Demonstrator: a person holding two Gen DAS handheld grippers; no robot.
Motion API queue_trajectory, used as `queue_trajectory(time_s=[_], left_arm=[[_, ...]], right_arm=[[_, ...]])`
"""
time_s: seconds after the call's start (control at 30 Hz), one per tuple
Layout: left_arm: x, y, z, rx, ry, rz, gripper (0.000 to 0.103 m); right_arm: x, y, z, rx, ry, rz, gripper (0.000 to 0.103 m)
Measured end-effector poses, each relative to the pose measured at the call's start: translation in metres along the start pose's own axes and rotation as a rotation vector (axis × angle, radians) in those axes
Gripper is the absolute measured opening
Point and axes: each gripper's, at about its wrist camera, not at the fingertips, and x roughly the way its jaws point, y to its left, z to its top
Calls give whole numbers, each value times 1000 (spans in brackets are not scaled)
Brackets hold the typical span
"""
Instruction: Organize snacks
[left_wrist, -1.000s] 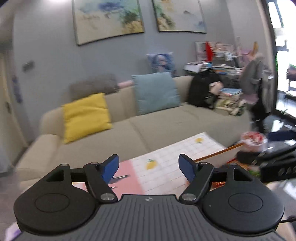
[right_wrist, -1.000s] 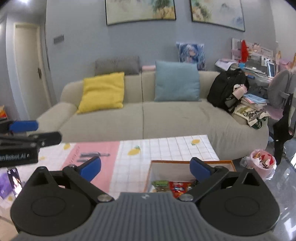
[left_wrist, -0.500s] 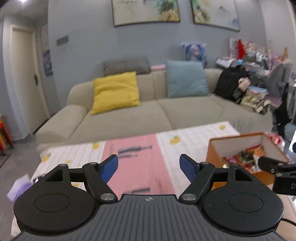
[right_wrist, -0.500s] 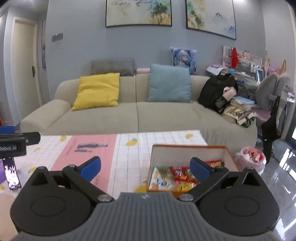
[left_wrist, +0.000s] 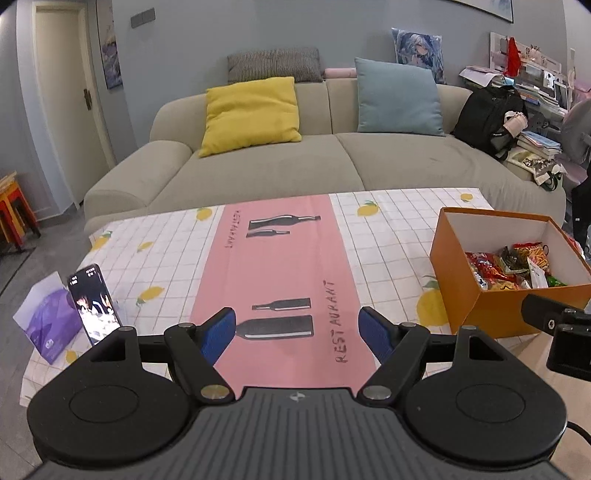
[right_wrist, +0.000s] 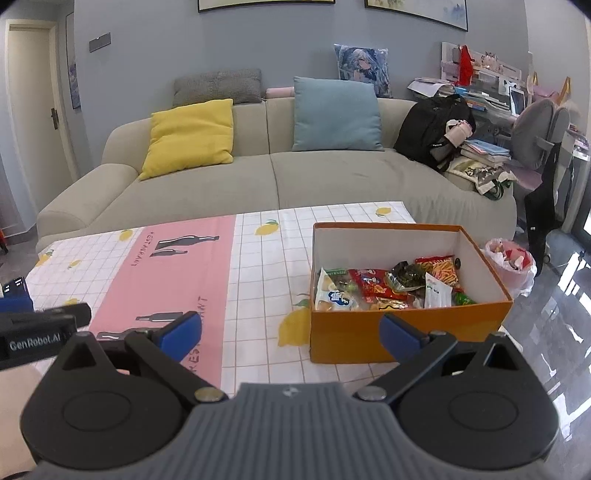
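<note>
Hovering spread and empty, both tongs (left_wrist: 297, 330) (right_wrist: 290, 332); snack box (right_wrist: 406, 332) just beyond the right pair.

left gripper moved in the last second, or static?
Yes. The left gripper swung left and tipped down: the yellow cushion slid from frame left toward centre, and the orange box now sits at the right edge.

box (right_wrist: 347, 338): matt orange card, white inside
snacks (right_wrist: 388, 286): glossy crinkled foil packets
cloth (left_wrist: 280, 266): smooth, printed
sofa (left_wrist: 258, 166): matt beige fabric
floor (right_wrist: 554, 306): glossy tile
</note>
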Motion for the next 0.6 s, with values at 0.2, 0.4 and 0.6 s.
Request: queue_trajectory(time_s=[0.2, 0.4, 0.6], left_arm=[[-3, 0, 0, 2, -3, 1, 89], [-3, 1, 1, -3, 2, 4, 89], [-2, 4, 1, -16, 3, 4, 89]], right_arm=[[-2, 4, 1, -16, -16, 0, 100], [-2, 3, 0, -13, -16, 1, 100], [-3, 6, 0, -22, -25, -2, 100]])
